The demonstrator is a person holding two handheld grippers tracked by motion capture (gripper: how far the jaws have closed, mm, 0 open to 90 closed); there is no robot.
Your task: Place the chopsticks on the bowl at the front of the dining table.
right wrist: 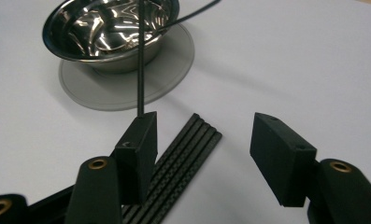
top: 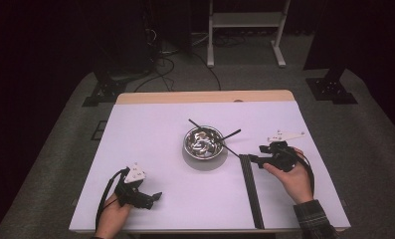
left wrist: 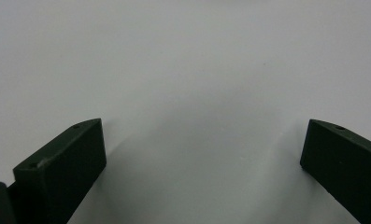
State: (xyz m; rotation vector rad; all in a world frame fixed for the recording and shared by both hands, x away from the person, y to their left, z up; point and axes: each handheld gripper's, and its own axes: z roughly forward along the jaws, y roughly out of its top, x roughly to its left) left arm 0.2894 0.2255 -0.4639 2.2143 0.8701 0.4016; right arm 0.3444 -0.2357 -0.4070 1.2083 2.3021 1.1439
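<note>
A shiny steel bowl sits on a round grey mat mid-table, with thin black sticks leaning out of it. One stick runs from the bowl down to just behind my right gripper's left jaw. A bundle of long black rods lies flat to the right of the bowl, running toward the near edge. My right gripper hovers over the bundle's far end, open, nothing pressed between its pads. My left gripper is low over bare white table at front left, open and empty.
The white table top ends in a wooden strip at the far side. Beyond it on the carpet stand a white frame, black stand bases and loose cables.
</note>
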